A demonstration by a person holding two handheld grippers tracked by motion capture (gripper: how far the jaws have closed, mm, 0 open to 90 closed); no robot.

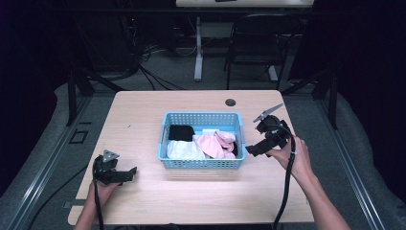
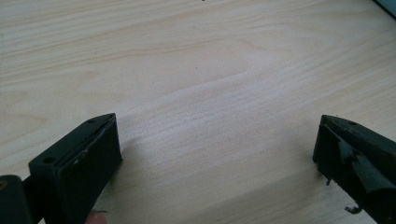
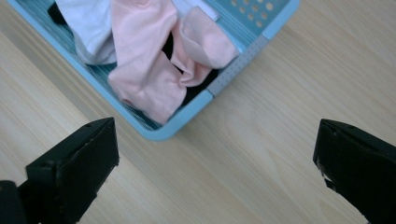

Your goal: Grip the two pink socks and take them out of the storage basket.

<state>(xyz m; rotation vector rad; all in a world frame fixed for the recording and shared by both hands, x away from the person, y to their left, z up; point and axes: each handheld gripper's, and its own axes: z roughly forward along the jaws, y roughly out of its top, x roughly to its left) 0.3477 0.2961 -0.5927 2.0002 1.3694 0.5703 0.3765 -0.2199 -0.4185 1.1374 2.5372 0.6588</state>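
One light-blue perforated basket (image 1: pixel 203 163), set near the middle of the wooden table (image 1: pixel 143 120), taken here as landmark. Inside the basket, three kinds of cloth counted: one pink garment (image 1: pixel 216 143) bunched at the basket's right end and sagging toward the near corner, probably the piece meant to be lifted first, being uppermost and closest to the working hand; one white garment (image 1: pixel 184 150) at the basket's near left; one black piece (image 1: pixel 181 132) at the basket's far left, with more black showing under the pink in the right gripper view, whether the same piece cannot be told. Two grippers counted. Right gripper (image 1: pixel 249 150) held just beside the basket's right end, raised off the table, jaws spread wide and holding nothing, aimed over the near right corner (image 3: pixel 163 133), seemingly poised for a reach at the pink garment (image 3: pixel 149 70). Left gripper (image 1: pixel 132 170) well to the left of the basket and nearer the person, low over bare wood, jaws likewise wide apart and empty, apparently parked out of the way. Beyond the basket, one round cable hole (image 1: pixel 230 102) near the table's far edge and one dark chair (image 1: pixel 261 43) farther back.
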